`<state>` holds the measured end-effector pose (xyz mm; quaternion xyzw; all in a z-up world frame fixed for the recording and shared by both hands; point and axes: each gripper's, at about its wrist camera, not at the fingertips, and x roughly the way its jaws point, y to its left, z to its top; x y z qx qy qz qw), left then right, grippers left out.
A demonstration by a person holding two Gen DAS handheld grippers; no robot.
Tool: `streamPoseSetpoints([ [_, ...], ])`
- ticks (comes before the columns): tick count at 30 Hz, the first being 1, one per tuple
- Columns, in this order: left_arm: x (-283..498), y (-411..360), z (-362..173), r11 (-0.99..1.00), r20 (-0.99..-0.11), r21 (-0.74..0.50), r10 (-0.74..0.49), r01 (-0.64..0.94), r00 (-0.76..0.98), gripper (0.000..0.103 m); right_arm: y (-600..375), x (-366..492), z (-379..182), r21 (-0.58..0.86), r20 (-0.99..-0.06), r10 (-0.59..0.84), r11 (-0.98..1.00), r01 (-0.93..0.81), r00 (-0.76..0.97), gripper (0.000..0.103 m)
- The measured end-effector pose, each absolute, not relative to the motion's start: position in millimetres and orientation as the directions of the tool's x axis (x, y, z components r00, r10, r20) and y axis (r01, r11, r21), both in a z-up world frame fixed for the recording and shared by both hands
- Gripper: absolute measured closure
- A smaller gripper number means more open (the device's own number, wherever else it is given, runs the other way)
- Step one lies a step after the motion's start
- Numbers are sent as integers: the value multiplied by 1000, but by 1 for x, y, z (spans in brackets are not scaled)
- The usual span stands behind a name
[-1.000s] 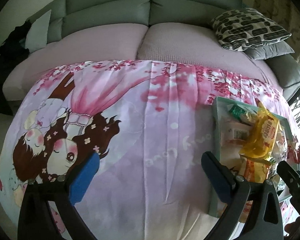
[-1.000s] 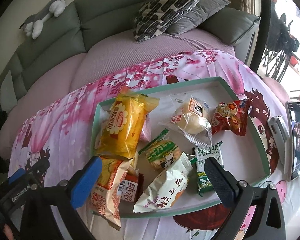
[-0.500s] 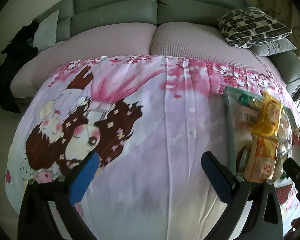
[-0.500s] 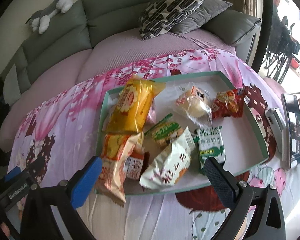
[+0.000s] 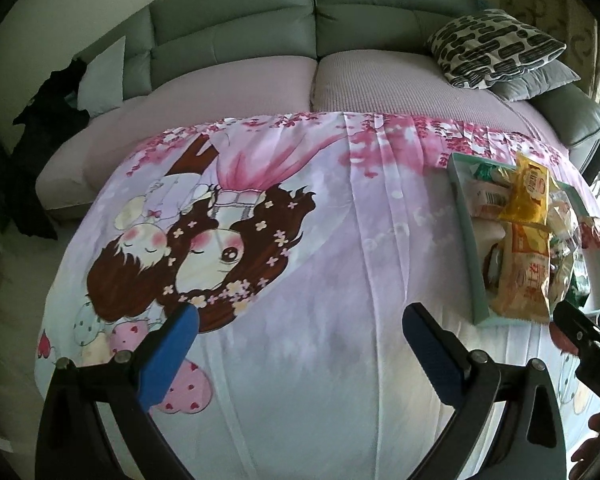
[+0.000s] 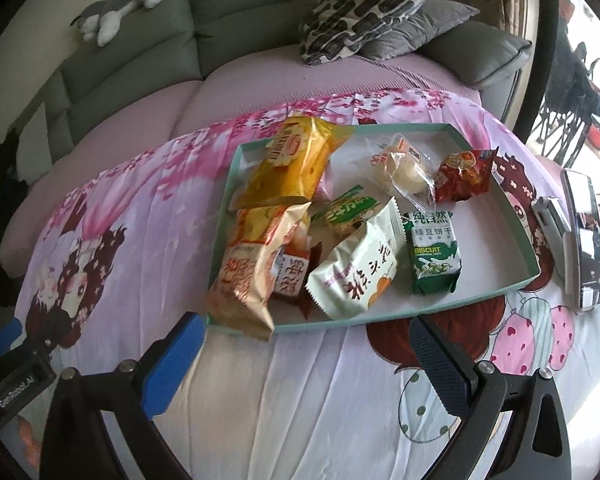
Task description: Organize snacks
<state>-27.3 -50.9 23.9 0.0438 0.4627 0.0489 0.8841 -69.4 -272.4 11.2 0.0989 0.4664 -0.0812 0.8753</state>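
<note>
While right gripper (image 6: 304, 340) gapes (empty) | tray (image 6: 380, 318) just beyond

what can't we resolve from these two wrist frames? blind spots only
- Small brown packet: right wrist view, mostly covered by the orange bag and the white packet; its type is unreadable.
- Tray contents: left wrist view, squeezed at the fisheye edge, far snacks stacked behind near ones.
- Phone screen: right wrist view, oblique at the rim, content illegible.
- Right gripper: left wrist view, cut off by the frame edge.
</note>
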Motion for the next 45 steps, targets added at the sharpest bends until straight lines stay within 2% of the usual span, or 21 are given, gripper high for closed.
streamPoseSetpoints([
  [14, -49, -39, 23, 991, -819, 125, 135, -56, 557, 1, -260, -87, 15, 55, -832, -76, 974, 218, 550, 0],
  [45, -32, -40, -1, 994, -847, 89, 105, -56, 522, 2, -266, -77, -1, 73, -845, -62, 971, 228, 532, 0],
])
